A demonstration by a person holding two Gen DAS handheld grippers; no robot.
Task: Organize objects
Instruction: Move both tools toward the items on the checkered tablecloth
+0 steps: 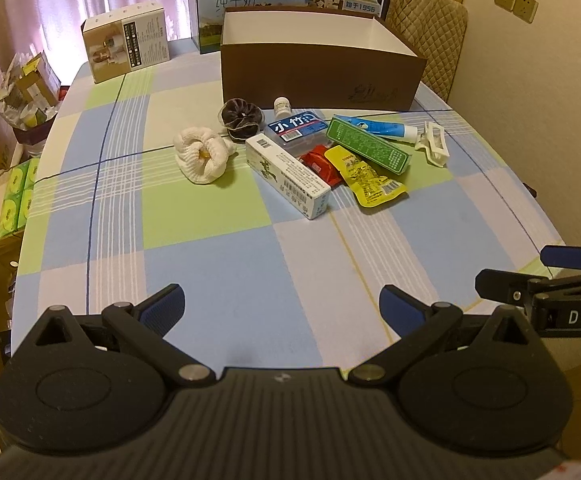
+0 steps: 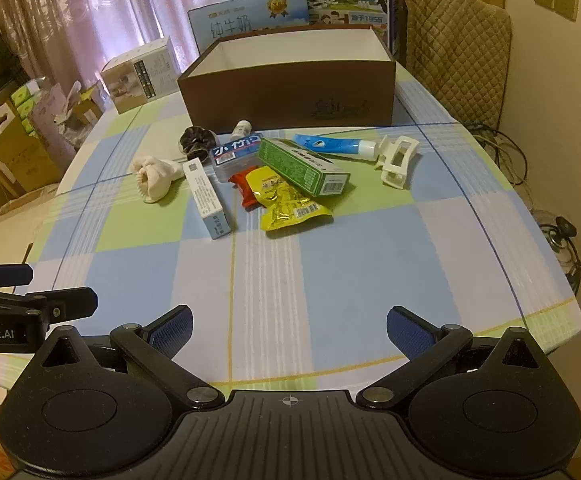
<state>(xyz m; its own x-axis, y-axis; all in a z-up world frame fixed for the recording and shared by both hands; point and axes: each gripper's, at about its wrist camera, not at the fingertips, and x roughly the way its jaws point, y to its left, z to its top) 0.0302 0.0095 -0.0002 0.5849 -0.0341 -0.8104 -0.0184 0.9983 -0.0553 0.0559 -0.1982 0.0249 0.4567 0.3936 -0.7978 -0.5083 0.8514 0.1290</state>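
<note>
Both jaws agape, empty, clutter (image 2: 266,172) well ahead by box (image 2: 290,92).

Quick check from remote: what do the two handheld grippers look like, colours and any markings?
Both match: matte black bodies with round side housings and ribbed centres. Left gripper and right gripper have blue ribbed pads on black linkage fingers. White side lettering: "DAS" on right, "Robot.AI" on left.

Black left tool (image 1: 281,305) and right tool (image 2: 289,326), blue ribbed pads, seemingly rubber
</note>
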